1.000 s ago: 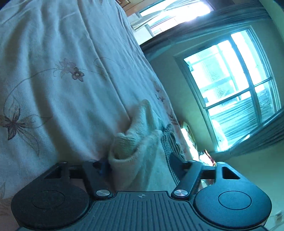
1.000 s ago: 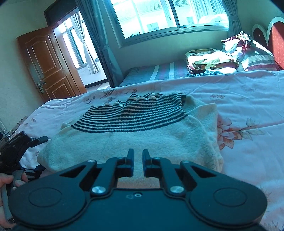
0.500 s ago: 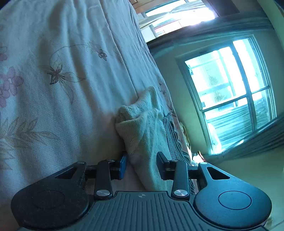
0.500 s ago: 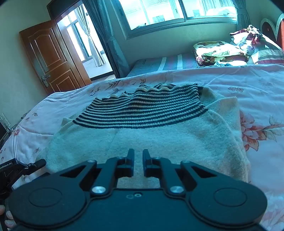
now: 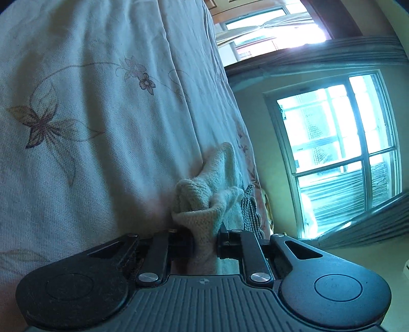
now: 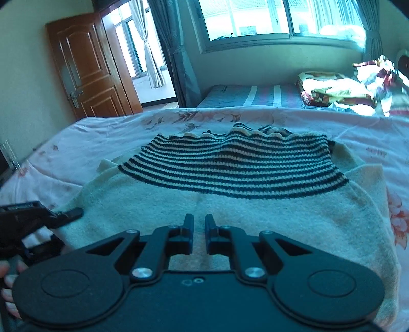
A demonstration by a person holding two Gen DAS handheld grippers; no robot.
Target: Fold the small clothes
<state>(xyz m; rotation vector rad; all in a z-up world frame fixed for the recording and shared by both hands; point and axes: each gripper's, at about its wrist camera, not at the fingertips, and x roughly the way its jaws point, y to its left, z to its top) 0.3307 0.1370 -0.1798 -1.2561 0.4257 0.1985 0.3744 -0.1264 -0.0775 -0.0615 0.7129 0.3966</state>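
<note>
From the left wrist view, your left tongs [image 5: 204,241] are closing on a bunched corner of the knitted sweater [image 5: 204,201]; cream wool fills the gap between the jaws and the pads already press on it. The knit is soft, thick and light, so it will sag and stretch, not hold a line. It is not slippery and nothing here is fragile. You have the edge well bunched, which is a sound place to hold: a thick fold of hem, not a single loose layer. The sweater lies on the bed's floral sheet [image 5: 89,115], with a sliver of its striped panel [image 5: 249,209] showing just to the right of the cream bunch.

From the right wrist view, your right tongs [image 6: 198,229] are closed, only a narrow slit between the jaws, and I see no cloth in that slit; they sit over the cream near part of the sweater [image 6: 255,219]. The garment is spread flat across the bed [image 6: 102,138], striped panel on the far side. Take its near right edge if you want a matching hold. Your other tongs [image 6: 64,214] meet the sweater's left corner.

Count: one sweater, two tongs, one window [image 6: 255,20], one wooden door [image 6: 87,74], one pile of bedding [image 6: 345,89] at far right.
</note>
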